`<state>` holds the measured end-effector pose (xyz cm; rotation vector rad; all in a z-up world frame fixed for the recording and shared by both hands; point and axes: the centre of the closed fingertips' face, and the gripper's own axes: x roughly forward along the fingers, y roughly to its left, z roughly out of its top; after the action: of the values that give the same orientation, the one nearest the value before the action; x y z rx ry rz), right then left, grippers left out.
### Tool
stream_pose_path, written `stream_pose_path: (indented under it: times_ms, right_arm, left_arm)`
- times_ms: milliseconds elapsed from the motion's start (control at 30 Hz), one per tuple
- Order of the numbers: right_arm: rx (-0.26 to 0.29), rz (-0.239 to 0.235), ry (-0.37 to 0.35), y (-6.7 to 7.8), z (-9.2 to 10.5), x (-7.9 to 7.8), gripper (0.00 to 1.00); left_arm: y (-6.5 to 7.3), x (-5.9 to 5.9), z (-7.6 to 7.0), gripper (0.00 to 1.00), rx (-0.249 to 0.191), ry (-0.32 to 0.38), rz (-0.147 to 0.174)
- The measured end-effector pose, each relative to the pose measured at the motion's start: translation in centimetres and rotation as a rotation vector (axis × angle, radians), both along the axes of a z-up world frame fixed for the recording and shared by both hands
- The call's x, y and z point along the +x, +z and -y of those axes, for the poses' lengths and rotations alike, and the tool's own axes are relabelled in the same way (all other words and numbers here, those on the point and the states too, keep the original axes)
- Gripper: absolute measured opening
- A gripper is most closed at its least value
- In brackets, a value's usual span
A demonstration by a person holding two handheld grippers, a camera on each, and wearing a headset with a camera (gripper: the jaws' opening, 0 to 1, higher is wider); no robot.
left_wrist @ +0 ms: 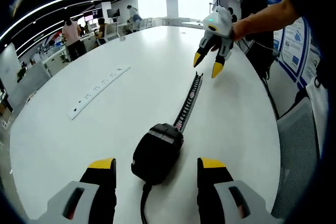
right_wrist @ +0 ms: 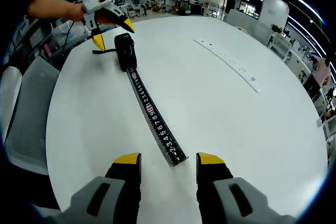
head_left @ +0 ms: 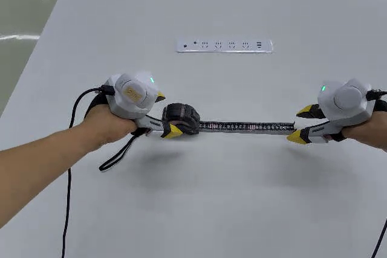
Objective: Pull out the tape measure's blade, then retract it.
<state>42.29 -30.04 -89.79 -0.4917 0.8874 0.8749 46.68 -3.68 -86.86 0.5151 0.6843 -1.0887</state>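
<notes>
A black tape measure lies on the white table with its blade drawn out flat to the right. My left gripper stands open, its yellow tips on either side of the case's rear, not pressing it. My right gripper is open just past the blade's end, which lies on the table right before the two tips. The blade runs from there back to the case, where the left gripper is. The right gripper hovers beyond the blade.
A white power strip lies farther back on the table. The tape measure's black wrist strap trails by the left hand. Grey chairs stand along the table's edge, and people sit at desks in the background.
</notes>
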Motion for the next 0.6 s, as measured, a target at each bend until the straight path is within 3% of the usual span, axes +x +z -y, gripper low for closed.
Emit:
stream_pose_path:
  times_ms: [600]
  right_arm:
    - [0.063, 0.006, -0.161, 1.0, -0.2, -2.4, 0.56]
  left_arm:
    - [0.5, -2.5, -1.8, 0.69, -0.072, 0.222, -0.015]
